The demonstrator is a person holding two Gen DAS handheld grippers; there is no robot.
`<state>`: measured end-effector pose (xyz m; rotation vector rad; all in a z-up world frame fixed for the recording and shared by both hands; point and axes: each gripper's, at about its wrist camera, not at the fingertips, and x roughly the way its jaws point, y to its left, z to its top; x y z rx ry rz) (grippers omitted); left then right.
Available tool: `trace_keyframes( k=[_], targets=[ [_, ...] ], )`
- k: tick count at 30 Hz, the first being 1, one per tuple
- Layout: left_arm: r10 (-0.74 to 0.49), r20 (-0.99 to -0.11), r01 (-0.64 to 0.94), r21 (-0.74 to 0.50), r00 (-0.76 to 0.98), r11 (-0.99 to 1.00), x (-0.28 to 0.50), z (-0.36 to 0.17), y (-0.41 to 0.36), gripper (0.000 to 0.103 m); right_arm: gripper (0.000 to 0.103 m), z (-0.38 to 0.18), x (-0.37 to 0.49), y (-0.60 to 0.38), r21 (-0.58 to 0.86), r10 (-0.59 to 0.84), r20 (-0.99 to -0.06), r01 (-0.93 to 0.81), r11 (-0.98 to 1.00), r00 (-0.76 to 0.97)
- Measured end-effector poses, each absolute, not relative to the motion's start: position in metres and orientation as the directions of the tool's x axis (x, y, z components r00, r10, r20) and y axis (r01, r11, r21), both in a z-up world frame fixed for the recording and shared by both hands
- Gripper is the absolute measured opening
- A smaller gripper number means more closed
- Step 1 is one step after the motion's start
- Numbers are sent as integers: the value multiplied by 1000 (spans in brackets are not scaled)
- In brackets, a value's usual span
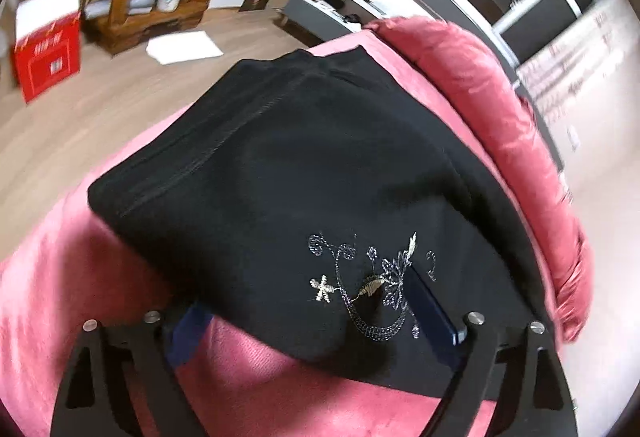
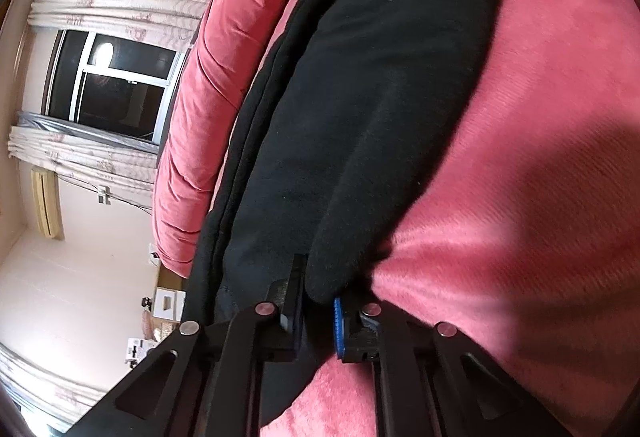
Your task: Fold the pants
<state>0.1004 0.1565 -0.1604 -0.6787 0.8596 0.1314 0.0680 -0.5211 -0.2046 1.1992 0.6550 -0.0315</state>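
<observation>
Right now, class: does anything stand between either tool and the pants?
Nothing visible. The left tool straddles the pants at the embroidered edge, and the right tool is closed on a fold.

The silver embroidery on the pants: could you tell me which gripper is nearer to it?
Left. The left gripper straddles the embroidery on the pants. The right gripper pinches a plain fold, with no embroidery in its view.

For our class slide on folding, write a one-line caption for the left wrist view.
Open left gripper straddles the edge of folded black pants, silver embroidery up, on a pink bed cover.
</observation>
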Motion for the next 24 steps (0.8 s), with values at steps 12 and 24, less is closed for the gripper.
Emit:
trace_keyframes(
  k=[12,24],
  targets=[
    [-98,-818,-390,-371,567,843,108,-153,161,21,8,-178,73,-515,744,239,-596,416,524,766],
    [-268,-704,-260,-546,658,797,75,-104,176,9,7,-128,44,-512,727,191,-558,364,582,808]
  ],
)
